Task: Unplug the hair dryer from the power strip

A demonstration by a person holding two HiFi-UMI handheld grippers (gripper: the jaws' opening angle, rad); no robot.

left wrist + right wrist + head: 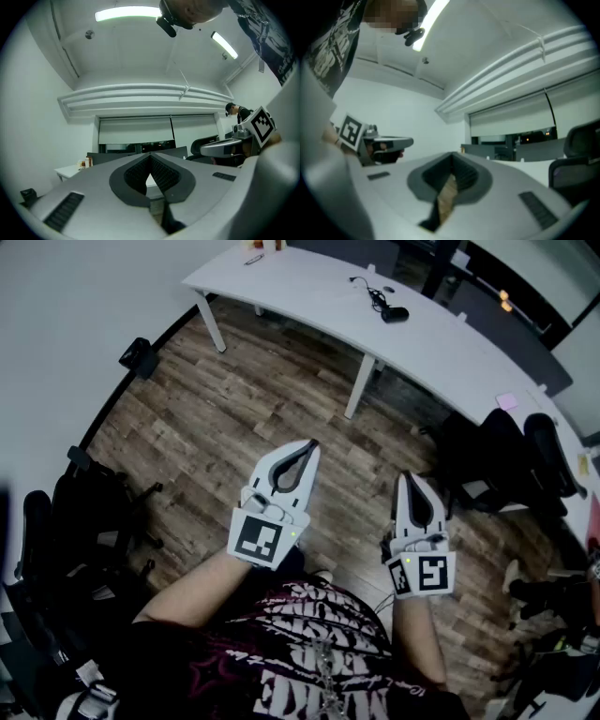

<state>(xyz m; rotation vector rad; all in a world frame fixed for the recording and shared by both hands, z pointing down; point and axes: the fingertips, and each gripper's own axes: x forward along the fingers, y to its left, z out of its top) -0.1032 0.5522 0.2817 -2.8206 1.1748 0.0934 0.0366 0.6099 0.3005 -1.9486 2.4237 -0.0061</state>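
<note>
Status: unplug not started. I've got the left tongs (307, 444) and right tongs (410, 477) level over the wood floor (234, 399), both clenched on nothing. No hair dryer or power strip in any view. White table (300, 282) is well ahead.

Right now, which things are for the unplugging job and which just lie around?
For the job: left gripper, right gripper, both shut, empty. No hair dryer or power strip shows.
Lying about: table, black corded gadget, office chair, pink note.
</note>
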